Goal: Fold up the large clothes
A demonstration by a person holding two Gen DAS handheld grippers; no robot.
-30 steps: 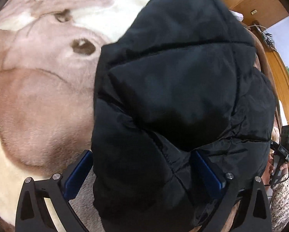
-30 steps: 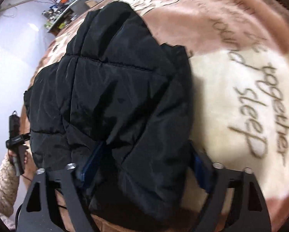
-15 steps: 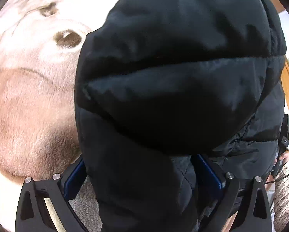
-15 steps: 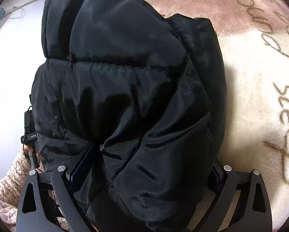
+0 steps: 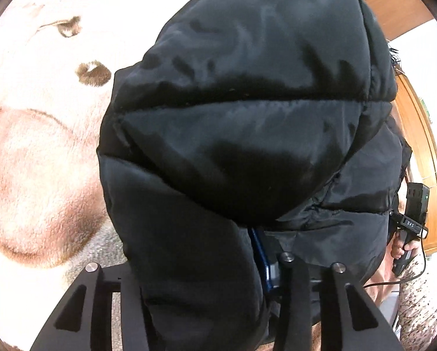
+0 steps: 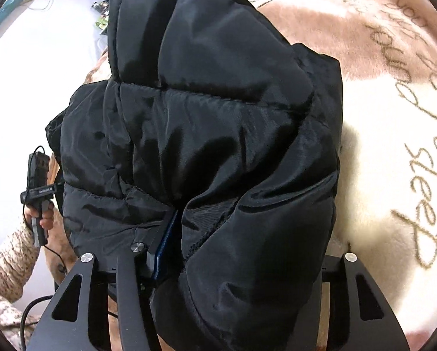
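Your left gripper [image 5: 198, 266] pinches a thick fold of the jacket [image 5: 247, 122], which rises away from you over the blanket [image 5: 37, 152]. Open blanket lies left. Your right gripper [image 6: 242, 251] likewise clamps the jacket [image 6: 218, 122]; blanket [image 6: 394, 152] is bare on the right. Fingertips are buried.

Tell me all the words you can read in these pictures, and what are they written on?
"sleep": brown cursive on the blanket, right wrist view.
More cursive words above it on the blanket: partly cut off and too curved to read surely.
"DAS": small label on the right gripper's handle, seen in the left wrist view.
Label on the left gripper's handle, seen in the right wrist view: too blurred to read.
The black puffer jacket shows no words.
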